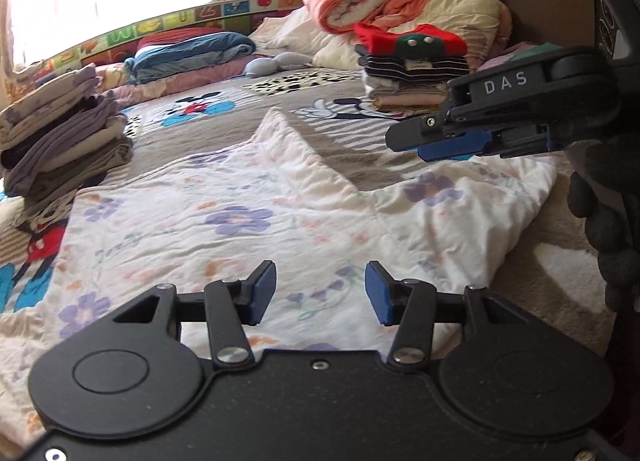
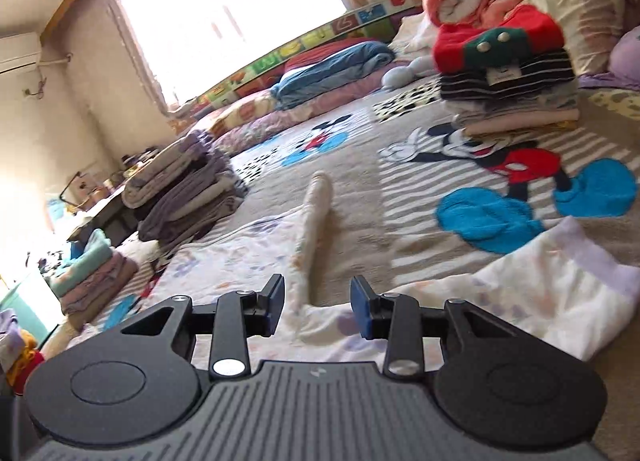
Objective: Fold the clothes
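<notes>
A: Where's the white floral cotton garment?

B: Spread flat mid-bed on the cartoon-print bedspread, ready for folding.

A: The claws?

B: Left claw gapes, empty; right claw partly open, gripping nothing, above the cloth.

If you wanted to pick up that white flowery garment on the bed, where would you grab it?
Probably at the raised fold of the floral garment. It stands up from the bedspread like a ridge, so open fingers can close across it from above. The rest lies flat, offering little to pinch. Both the left gripper and right gripper are open and empty.
</notes>
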Available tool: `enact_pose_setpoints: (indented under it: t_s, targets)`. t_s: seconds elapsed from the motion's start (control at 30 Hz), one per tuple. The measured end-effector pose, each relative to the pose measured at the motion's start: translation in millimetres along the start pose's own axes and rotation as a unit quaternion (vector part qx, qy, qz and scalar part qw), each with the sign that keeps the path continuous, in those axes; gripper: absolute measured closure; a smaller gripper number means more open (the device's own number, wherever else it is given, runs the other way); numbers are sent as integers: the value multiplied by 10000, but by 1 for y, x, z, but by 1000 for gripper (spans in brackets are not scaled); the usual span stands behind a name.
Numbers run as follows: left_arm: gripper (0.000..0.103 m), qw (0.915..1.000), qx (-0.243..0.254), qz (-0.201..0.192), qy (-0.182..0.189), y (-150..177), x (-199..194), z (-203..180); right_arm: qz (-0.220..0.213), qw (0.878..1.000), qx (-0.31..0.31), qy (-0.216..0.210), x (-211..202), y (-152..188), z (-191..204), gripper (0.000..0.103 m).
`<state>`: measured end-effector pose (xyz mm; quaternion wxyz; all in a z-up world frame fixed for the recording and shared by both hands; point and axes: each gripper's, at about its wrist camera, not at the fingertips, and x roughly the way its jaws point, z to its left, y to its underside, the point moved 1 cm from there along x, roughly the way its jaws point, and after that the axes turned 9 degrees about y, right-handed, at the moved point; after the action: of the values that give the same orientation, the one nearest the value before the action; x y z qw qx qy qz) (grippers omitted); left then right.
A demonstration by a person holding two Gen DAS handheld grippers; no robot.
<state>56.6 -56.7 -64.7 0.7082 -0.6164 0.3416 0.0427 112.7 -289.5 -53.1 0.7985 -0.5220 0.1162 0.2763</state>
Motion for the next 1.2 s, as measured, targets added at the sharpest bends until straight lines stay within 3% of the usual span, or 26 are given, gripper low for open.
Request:
enact_pose_setpoints:
  t_s: [0.13,0.2,0.3,0.33,0.4,0.43,0.5,0.53,0.57,0.63,0.8,0.93,1.07,1.2]
  targets:
    - [55,9967,-757,-235,-165,1,-26,33,338,9980,-399,-345,22,3,35,65]
    - [55,9940,-1091,14,11,13,-23,48,485,9968,-332,-549,28,12,45,65]
    - [55,9947,-920,453,-72,31,-9,45,903,9929,-673,-380,40,36,57,65]
    - [56,9955,-863,376,-102,28,-12,41,1072,9903,-864,-202,45,45,59,67]
    - [56,9975,-685,-111,-129,18,-23,31,904,9881,-1238,-108,41,60,60,69]
    - [56,9980,-591,-171,-172,16,-23,26,842,9875,-1330,-59,35,61,62,69]
    - [54,9974,-620,363,20,23,-2,21,727,9860,-1498,5,26,60,64,69]
    - [47,9979,-515,378,-72,24,-1,15,724,9860,-1502,11,23,60,62,69]
    - [47,9985,-375,327,-212,25,-2,8,722,9860,-1503,16,21,60,59,69]
    - [49,9985,-95,225,-491,27,-3,-5,690,9908,-1157,-126,19,58,45,70]
    - [53,9998,163,40,-68,26,-5,-43,551,9972,-338,-386,12,51,21,68]
    - [58,9983,487,-260,-212,20,-3,-47,394,9980,201,-458,3,38,-1,66]
    - [58,9994,190,-240,-180,17,11,-32,342,9966,391,-638,3,25,-9,66]
    - [58,9999,95,32,-62,19,30,-21,602,9939,82,-924,22,16,12,66]
